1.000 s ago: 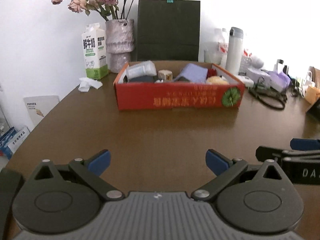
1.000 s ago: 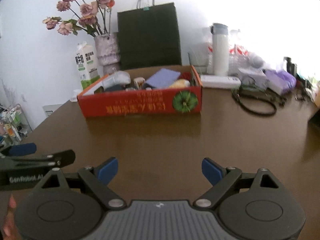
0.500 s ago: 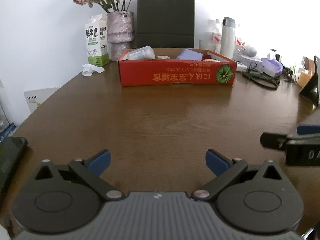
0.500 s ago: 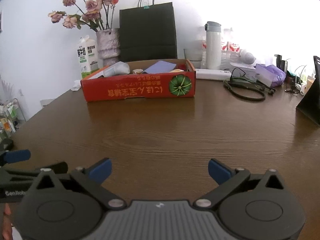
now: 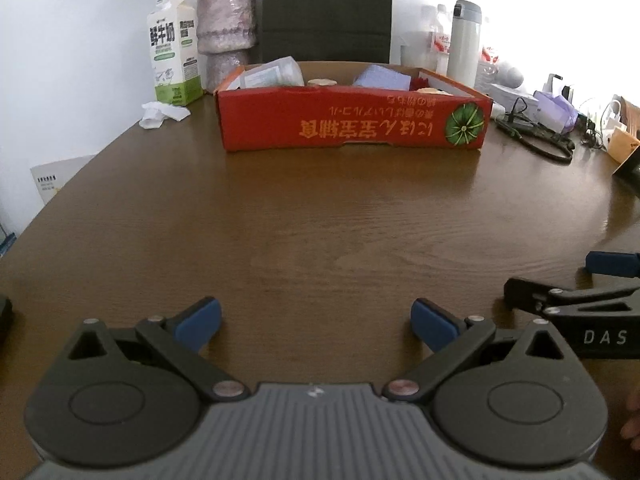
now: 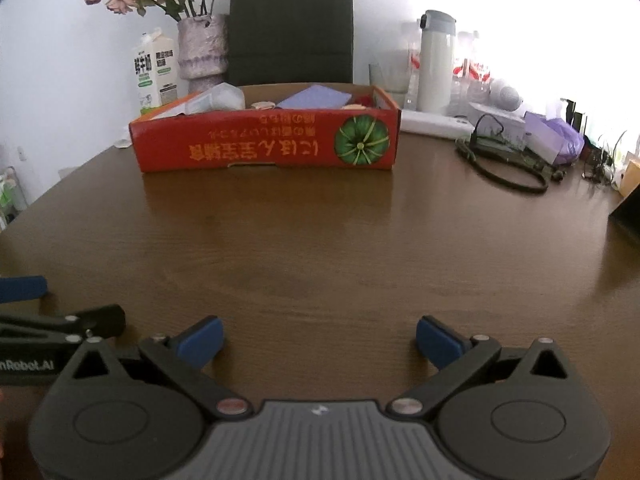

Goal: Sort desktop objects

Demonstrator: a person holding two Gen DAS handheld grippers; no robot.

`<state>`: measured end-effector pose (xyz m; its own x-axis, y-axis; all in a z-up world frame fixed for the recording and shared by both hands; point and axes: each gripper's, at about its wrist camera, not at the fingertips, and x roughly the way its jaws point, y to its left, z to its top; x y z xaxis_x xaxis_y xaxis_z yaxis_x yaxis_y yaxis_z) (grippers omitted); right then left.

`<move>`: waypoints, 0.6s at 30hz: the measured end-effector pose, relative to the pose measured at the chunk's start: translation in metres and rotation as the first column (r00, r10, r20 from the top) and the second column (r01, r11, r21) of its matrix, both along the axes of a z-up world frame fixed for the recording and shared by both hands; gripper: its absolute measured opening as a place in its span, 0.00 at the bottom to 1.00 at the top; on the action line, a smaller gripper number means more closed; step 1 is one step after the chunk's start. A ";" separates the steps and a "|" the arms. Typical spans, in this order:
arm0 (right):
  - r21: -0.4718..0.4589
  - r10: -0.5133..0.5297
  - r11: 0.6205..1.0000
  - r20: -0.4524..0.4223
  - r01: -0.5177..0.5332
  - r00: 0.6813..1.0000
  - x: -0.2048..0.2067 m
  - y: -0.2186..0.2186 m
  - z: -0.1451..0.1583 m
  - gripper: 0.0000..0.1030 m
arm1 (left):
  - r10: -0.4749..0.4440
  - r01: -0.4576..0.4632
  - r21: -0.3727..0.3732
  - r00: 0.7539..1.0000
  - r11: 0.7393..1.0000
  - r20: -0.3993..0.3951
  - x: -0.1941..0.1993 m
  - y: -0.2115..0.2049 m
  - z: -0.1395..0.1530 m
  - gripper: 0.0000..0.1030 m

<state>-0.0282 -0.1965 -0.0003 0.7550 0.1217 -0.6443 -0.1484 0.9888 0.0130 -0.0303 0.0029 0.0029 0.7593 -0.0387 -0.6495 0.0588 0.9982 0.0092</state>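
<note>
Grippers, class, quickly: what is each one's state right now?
Left gripper: open, holding nothing, above the brown wooden table.
Right gripper: open, holding nothing.

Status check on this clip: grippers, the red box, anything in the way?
Left gripper open, empty. Right gripper open, empty. Red box at far side of table, items inside. Nothing between grippers and box.

Bright right-side glare, sharp focus, fisheye-warped edges

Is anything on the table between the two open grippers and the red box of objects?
Nothing visible. Bare brown table runs from the left gripper and right gripper to the red box; the milk carton and black cable sit off to the sides.
</note>
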 end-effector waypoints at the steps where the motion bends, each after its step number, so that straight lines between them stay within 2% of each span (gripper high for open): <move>1: 0.005 -0.005 1.000 -0.002 0.005 1.000 0.003 0.000 0.000 1.00 | 0.005 -0.005 -0.003 1.000 1.000 -0.003 0.003 0.000 0.000 1.00; 5: 0.004 -0.010 1.000 -0.003 0.010 1.000 0.012 0.000 -0.001 1.00 | 0.036 -0.036 0.004 0.999 0.999 0.009 0.006 -0.002 -0.002 1.00; 18: 0.004 -0.025 1.000 -0.003 0.025 1.000 0.020 -0.001 -0.001 1.00 | 0.020 -0.020 -0.001 1.000 1.000 0.009 0.014 -0.004 -0.001 1.00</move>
